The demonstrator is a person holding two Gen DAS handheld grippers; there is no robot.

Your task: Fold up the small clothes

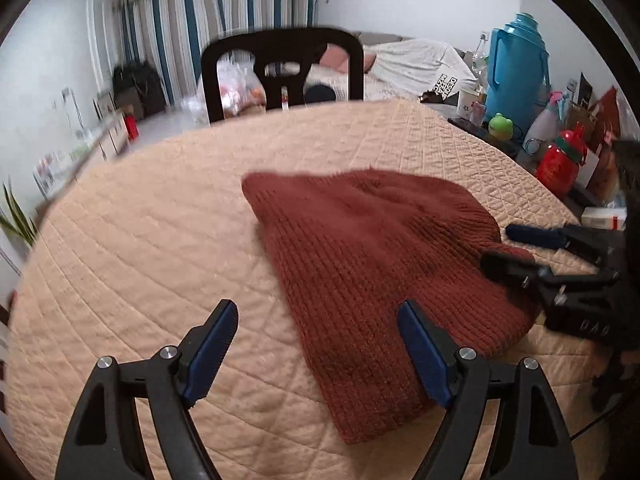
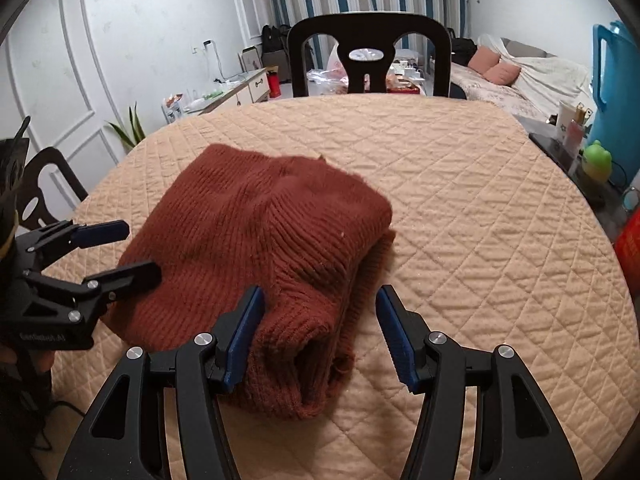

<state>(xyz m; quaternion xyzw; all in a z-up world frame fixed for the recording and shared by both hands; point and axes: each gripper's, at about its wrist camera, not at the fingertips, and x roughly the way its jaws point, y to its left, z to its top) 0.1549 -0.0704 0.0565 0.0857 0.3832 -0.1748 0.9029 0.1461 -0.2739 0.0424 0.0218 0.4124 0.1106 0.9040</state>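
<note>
A rust-red knit sweater (image 2: 256,256) is lying folded on the quilted peach table cover (image 2: 480,220). Left gripper (image 1: 318,354) is hovering w/ jaws wide open, holding nothing, its right pad over the knit's edge. Right gripper (image 2: 320,336) is also spread wide, straddling the near fold w/o pinching it.

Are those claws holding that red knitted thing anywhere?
No. Both the left gripper and right gripper are open around the rust-red knitted garment, neither gripping it.
</note>
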